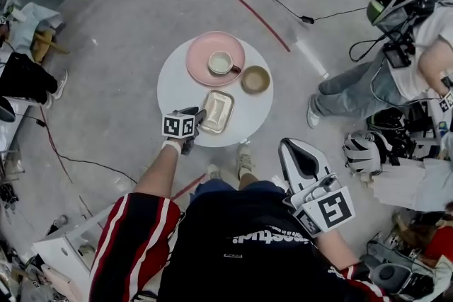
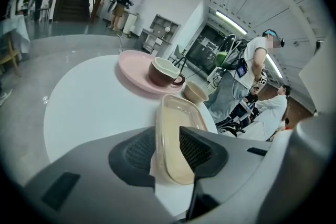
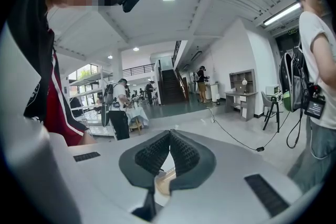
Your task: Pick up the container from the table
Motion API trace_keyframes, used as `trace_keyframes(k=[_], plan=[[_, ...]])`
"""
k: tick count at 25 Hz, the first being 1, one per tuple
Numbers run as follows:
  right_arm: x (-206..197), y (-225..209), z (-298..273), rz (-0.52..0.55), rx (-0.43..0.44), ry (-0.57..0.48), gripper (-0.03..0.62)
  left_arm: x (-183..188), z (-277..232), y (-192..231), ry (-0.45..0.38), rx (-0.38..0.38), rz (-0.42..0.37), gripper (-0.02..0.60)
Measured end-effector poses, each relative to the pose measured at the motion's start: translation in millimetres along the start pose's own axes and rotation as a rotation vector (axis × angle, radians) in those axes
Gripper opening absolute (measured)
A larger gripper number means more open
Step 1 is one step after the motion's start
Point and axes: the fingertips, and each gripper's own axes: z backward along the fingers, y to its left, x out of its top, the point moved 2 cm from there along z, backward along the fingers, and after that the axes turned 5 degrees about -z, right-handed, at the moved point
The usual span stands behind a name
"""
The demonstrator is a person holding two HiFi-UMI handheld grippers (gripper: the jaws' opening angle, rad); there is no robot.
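Three views split the evidence. Only the head view shows the whole layout: the container (image 1: 217, 112) lies at the near edge of a round white table (image 1: 173, 85), with a pink plate (image 1: 202, 56) carrying a cup (image 1: 221, 63) behind it and a tan bowl (image 1: 255, 79) just beside its far right corner. Only the left gripper view shows the grip itself.

The container is a shallow, clear rectangular dish with rounded corners and a cream-coloured inside. In the left gripper view it runs lengthwise away from the camera.

The left gripper (image 1: 198, 117) is at the container's near left corner. Its jaws stand a narrow gap apart, and both ribbed pads press on the container's near end. No view shows whether the dish is off the table.

The right gripper (image 1: 291, 146) is held well clear of the table at the person's right side. Its own view shows the jaw tips together with nothing between them.
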Motion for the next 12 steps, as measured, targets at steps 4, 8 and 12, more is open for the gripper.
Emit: trace_keyframes(k=[4,8,12], plan=[[5,-2,-1,-0.013,-0.013,-0.022,0.014,-1,-5,8,0.003,0.007,0.029,0.15],[1,-6,2,-0.012,-0.016,0.002,0.014,-1,-11,8,0.002,-0.035,0.103,0.158],[3,-6,0,-0.032,-0.031,-0.014,0.014,-5,-14,2,0.01,-0.084,0.149,0.158]])
